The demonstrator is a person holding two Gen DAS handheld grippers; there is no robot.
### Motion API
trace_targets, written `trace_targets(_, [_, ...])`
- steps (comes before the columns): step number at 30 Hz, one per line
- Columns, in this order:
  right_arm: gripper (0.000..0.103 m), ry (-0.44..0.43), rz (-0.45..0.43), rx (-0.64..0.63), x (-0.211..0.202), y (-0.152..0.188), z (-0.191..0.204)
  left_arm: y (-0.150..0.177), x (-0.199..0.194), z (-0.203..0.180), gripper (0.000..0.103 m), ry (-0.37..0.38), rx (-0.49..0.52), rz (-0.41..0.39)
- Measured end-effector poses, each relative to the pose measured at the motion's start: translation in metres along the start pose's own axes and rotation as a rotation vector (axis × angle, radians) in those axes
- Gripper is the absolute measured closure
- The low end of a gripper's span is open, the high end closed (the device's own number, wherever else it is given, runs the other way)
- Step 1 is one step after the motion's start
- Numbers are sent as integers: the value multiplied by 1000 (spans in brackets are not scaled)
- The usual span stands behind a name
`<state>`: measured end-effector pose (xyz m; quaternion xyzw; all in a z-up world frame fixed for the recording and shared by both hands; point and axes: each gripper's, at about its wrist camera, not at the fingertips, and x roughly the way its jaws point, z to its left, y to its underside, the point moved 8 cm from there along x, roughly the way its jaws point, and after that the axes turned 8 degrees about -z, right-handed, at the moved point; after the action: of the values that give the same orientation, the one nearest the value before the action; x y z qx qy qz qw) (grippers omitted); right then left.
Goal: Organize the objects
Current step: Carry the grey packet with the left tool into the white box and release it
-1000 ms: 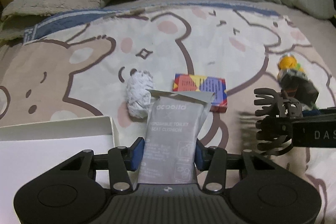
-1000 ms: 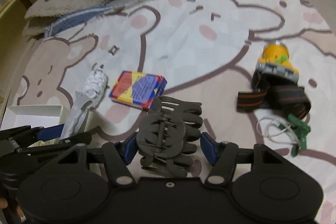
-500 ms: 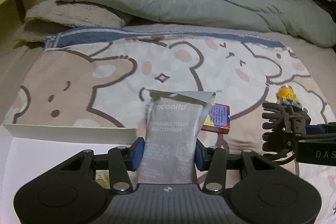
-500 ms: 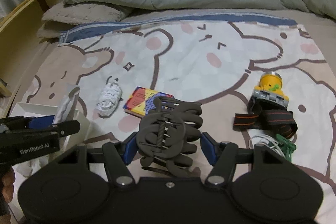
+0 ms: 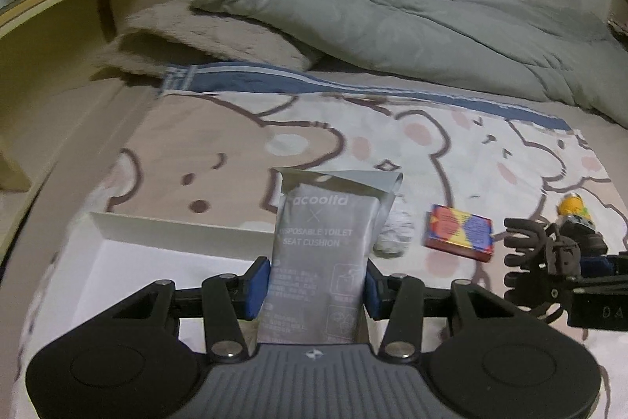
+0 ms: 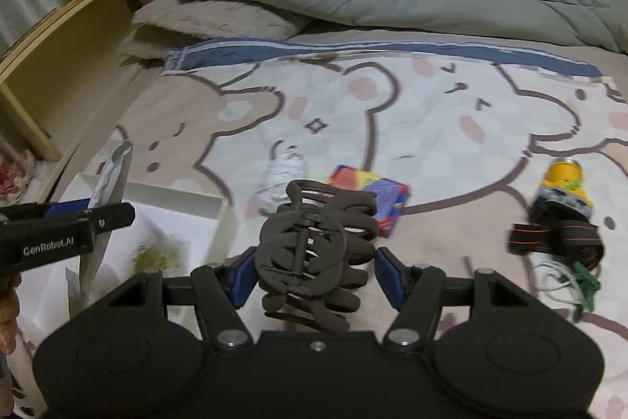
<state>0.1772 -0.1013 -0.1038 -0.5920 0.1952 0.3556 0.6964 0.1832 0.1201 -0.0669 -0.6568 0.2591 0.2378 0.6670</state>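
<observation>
My left gripper (image 5: pixel 314 287) is shut on a grey sachet (image 5: pixel 320 250) printed "disposable toilet seat cushion", held upright above the open white box (image 5: pixel 176 232). My right gripper (image 6: pixel 314 275) is shut on a dark hair claw clip (image 6: pixel 314 242), held above the bear-print sheet just right of the box. In the right wrist view the left gripper (image 6: pixel 66 226) shows at the left edge, with the sachet (image 6: pixel 112 175) over the box (image 6: pixel 176 201). The clip (image 5: pixel 541 273) also appears at the right of the left wrist view.
On the sheet lie a white crumpled wad (image 6: pixel 284 175), a colourful small box (image 6: pixel 373 191), a yellow headlamp (image 6: pixel 563 187) with black strap, and a green clip with white cord (image 6: pixel 585 281). A grey duvet (image 5: pixel 392 14) covers the far end. A wooden shelf (image 5: pixel 78 10) runs along the left.
Both grippers have risen and drawn back toward the left with their loads. The white box now lies under the left gripper, and more of the duvet and shelf shows.
</observation>
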Motion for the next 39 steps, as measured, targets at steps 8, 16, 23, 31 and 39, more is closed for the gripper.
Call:
trace_targets(8, [39, -94, 37, -24, 3, 13, 58, 11, -12, 52, 54, -65, -17, 1])
trace_targets(16, [39, -184, 111, -41, 5, 36, 111, 27, -16, 100, 54, -130, -28, 15])
trace_targets(23, [39, -256, 179, -80, 7, 62, 153, 41, -14, 140, 54, -215, -9, 48])
trace_targets(31, [39, -302, 280, -86, 21, 91, 180, 69, 1, 170, 54, -264, 8, 148])
trace_targets(39, [39, -244, 340, -68, 35, 105, 179, 87, 12, 172, 54, -260, 33, 210])
